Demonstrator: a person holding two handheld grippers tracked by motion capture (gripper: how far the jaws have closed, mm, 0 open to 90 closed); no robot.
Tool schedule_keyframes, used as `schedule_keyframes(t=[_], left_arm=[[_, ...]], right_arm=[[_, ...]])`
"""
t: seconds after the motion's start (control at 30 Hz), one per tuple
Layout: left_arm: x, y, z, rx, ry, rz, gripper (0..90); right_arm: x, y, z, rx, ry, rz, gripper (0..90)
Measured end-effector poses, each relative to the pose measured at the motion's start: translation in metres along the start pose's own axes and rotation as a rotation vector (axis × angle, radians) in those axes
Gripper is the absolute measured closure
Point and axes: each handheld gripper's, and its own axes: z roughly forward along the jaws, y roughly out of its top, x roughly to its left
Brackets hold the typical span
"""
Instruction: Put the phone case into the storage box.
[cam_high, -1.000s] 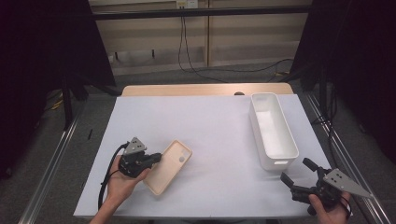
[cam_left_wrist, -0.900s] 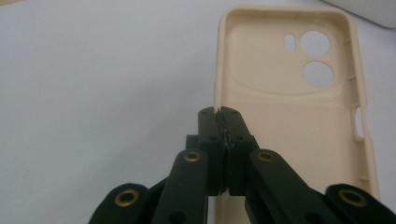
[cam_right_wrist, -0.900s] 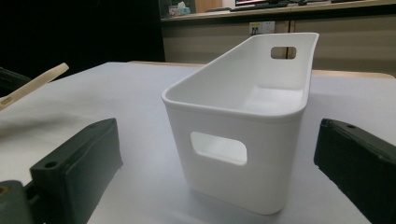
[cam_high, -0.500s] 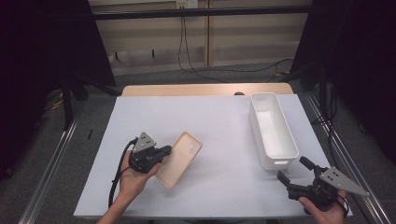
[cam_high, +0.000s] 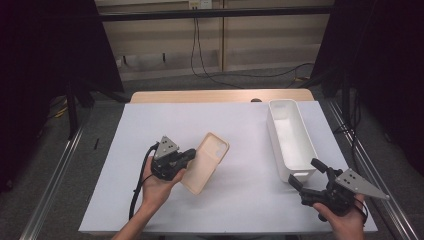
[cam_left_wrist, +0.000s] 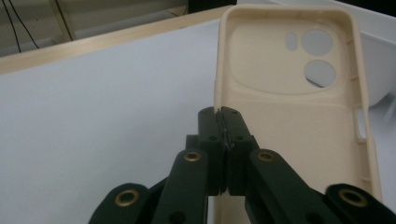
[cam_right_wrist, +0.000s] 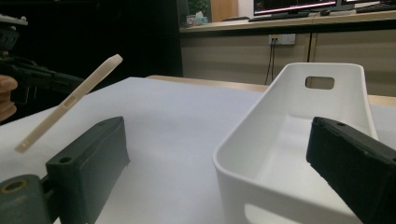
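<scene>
**Two grippers, one phone case off the table**

Two grippers were in our hands over the white table (cam_high: 250, 120); the left gripper (cam_high: 191, 155) was clamped on the beige phone case (cam_high: 206, 162), its black jaws pressed together on the thin side wall of the case, as the left gripper view showed with no gap between the pads (cam_left_wrist: 219, 126). We held the case tilted and lifted off the table, its hollow inside turned toward the gripper's camera; the camera cut-outs sat at the far end, away from the jaws; in the right gripper view the case (cam_right_wrist: 70, 102) appeared edge-on, slanting up and to the right, clear of the surface, with the left gripper (cam_right_wrist: 70, 81) at its back. In the high view the case lay left of the table's middle, well apart from the white bin (cam_high: 291, 140).

Our right gripper (cam_high: 306, 175) hung near the front right corner of the table, just beside the near end of the bin; its jaws stood wide and held nothing, though they had just been closing a little; from its own camera the bin's near wall (cam_right_wrist: 261, 158) rose between the two black jaws, touching neither that we could tell; the bin's far wall carried a slot handle (cam_right_wrist: 320, 82). A black cable (cam_high: 137, 192) trailed from the left gripper toward the front edge of the table.
</scene>
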Motion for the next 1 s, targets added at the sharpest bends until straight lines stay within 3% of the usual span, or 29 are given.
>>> schedule_keyframes(t=[0.23,0.5,1.0], left_arm=[[-0.007,0.004,0.01,-0.014,0.004,0.021,88.5],[-0.013,0.011,0.018,-0.042,-0.002,0.004,88.5],[-0.03,0.021,0.035,-0.078,-0.023,0.033,88.5]], right_arm=[[0.011,0.006,0.025,0.0,0.037,0.005,5.2],[0.026,0.018,0.049,-0.002,0.085,-0.021,6.4],[0.034,0.032,0.079,0.018,0.095,-0.024,8.7]])
